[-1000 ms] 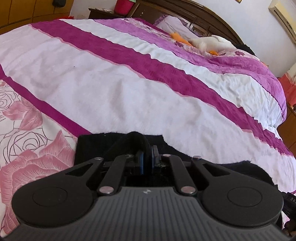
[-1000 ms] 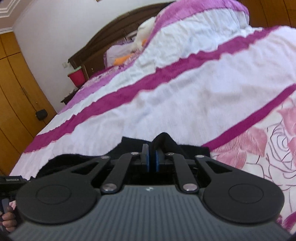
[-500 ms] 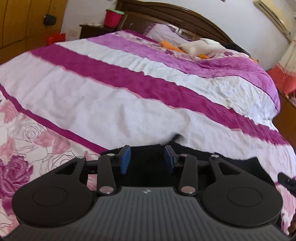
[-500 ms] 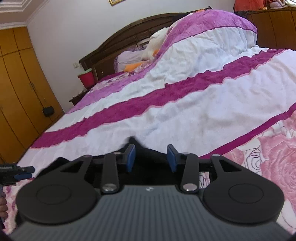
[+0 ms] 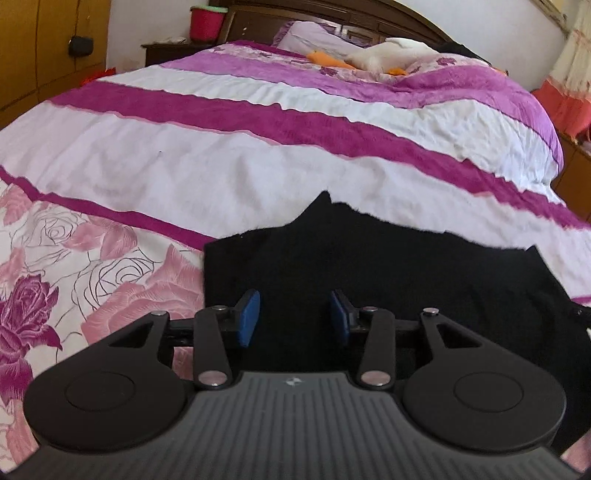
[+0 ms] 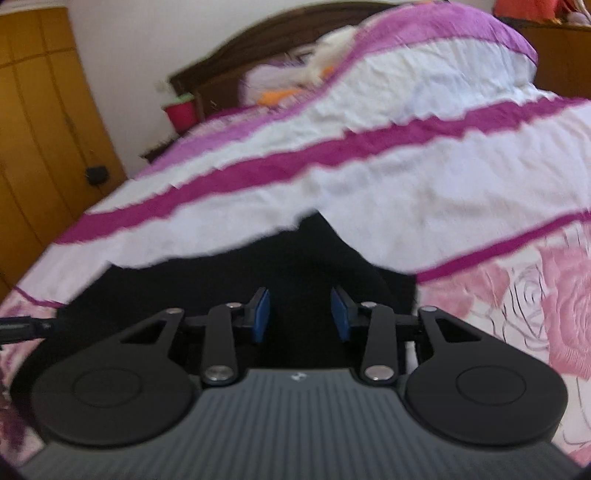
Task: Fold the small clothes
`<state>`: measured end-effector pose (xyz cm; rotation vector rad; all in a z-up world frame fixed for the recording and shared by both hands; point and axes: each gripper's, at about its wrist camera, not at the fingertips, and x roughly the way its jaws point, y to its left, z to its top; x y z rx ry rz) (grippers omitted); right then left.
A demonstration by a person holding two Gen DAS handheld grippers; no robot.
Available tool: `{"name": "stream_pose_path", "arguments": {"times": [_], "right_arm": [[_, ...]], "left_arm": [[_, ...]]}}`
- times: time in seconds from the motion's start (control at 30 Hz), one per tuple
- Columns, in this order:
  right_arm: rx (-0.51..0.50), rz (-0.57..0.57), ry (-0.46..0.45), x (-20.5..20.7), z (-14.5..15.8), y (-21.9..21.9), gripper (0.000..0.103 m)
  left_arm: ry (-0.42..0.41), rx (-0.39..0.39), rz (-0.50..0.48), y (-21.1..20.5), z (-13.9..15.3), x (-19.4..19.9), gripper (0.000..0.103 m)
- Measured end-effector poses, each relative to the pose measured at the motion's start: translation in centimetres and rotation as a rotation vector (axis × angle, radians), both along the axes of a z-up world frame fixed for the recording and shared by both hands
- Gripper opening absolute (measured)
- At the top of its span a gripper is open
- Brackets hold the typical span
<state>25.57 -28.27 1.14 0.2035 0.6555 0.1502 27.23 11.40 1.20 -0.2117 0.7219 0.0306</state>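
A black garment [image 5: 388, 258] lies flat on the striped quilt [image 5: 221, 166], with one small corner peaking up at its far edge. My left gripper [image 5: 293, 299] hovers over the garment's left part, open, its blue pads [image 5: 248, 317] clear of the cloth. In the right wrist view the same black garment [image 6: 221, 280] spreads under my right gripper [image 6: 300, 297]. Its jaws are closing slightly but stand apart, with only the flat cloth below them and nothing pinched.
The quilt [image 6: 406, 184] has white and magenta stripes and a rose print near me. At the far end stand a dark wooden headboard [image 5: 369, 18], pillows with a plush toy [image 5: 384, 55], a red bucket [image 5: 207, 22] and a wooden wardrobe [image 6: 37, 129].
Both grippers were shut on the garment's far edge a second ago. Both have opened and let it go, then drawn back, so more of the black cloth now shows in front of them.
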Motion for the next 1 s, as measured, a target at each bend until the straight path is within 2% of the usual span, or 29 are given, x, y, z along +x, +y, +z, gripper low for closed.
{"name": "stream_pose_path", "arguments": {"times": [0.13, 0.27, 0.4, 0.57, 1.0], "right_arm": [[-0.030, -0.004, -0.006, 0.2, -1.3, -0.1, 0.038], [-0.052, -0.008, -0.004, 0.3, -1.1, 0.2, 0.038], [-0.053, -0.017, -0.016, -0.5, -0.5, 0.2, 0.038], [-0.036, -0.041, -0.030, -2.2, 0.9, -0.2, 0.038], [0.024, -0.068, -0.091, -9.4, 3.8, -1.6, 0.040]], "left_arm": [[-0.004, 0.087, -0.004, -0.6, -0.6, 0.3, 0.049], [0.001, 0.080, 0.013, -0.6, -0.7, 0.4, 0.050], [0.014, 0.121, 0.013, -1.4, 0.2, -0.1, 0.054], [0.024, 0.167, 0.007, -2.1, 1.4, -1.2, 0.058], [0.034, 0.191, 0.010, -3.5, 3.9, -6.0, 0.064]]}}
